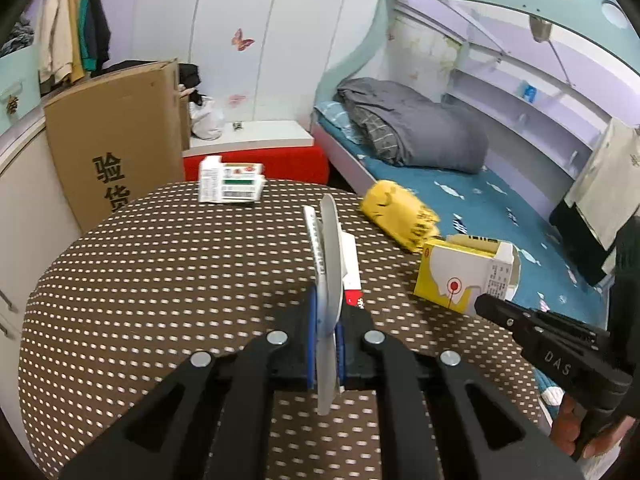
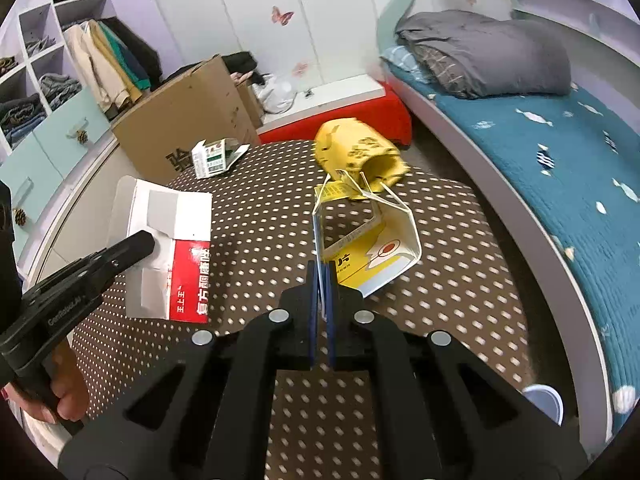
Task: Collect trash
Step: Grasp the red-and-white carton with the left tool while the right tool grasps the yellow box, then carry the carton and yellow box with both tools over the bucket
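Both tongs are clamped: left tongs point(image 1: 328, 320) on the flattened red-and-white carton point(image 2: 168, 248), right tongs point(image 2: 322, 292) on the yellow carton point(image 2: 376, 252), while the yellow bag point(image 2: 356, 152) lies farther on the desk point(image 2: 260, 220), nearer the right.

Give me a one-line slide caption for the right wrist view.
Right tool shut on the yellow-and-white carton over the dotted brown table; left tool holds the red-and-white flattened box.

Flattened red-white carton point(image 2: 168, 248), open yellow carton point(image 2: 372, 248) — both held upright.
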{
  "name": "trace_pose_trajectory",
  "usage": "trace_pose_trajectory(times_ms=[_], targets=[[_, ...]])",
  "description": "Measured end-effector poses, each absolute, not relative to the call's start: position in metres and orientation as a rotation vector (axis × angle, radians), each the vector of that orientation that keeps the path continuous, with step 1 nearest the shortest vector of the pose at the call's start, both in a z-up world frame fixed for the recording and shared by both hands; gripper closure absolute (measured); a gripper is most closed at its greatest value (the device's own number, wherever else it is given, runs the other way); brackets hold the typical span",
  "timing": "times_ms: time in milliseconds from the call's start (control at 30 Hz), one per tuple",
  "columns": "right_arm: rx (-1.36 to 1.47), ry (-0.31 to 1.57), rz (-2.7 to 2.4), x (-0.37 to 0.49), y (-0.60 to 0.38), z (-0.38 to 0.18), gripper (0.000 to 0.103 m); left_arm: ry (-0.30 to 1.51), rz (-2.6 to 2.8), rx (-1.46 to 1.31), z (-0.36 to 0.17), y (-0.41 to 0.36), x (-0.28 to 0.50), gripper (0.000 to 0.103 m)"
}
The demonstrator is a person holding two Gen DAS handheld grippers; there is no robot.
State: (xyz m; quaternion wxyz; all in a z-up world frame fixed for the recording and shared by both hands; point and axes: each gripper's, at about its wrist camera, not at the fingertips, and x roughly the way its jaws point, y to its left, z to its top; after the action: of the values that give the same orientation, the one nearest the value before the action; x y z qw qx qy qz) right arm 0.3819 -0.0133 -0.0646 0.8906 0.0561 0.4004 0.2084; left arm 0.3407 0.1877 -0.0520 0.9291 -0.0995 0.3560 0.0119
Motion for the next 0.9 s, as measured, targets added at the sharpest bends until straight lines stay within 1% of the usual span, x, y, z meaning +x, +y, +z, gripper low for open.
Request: trace_pose_trajectory(times_ms=[433,900], targets=[[0.199,0.775,0.318,0.333,-0.109,-0.044,0.1,0.731,-0.135,-0.14,-0.041,0.093,0.333,0.095],[0.251,0.742,0.162,0.288,-0.199,-0.041,0.1,0.738,-0.3,-0.059,-0.035,-0.024,0.322,0.095]])
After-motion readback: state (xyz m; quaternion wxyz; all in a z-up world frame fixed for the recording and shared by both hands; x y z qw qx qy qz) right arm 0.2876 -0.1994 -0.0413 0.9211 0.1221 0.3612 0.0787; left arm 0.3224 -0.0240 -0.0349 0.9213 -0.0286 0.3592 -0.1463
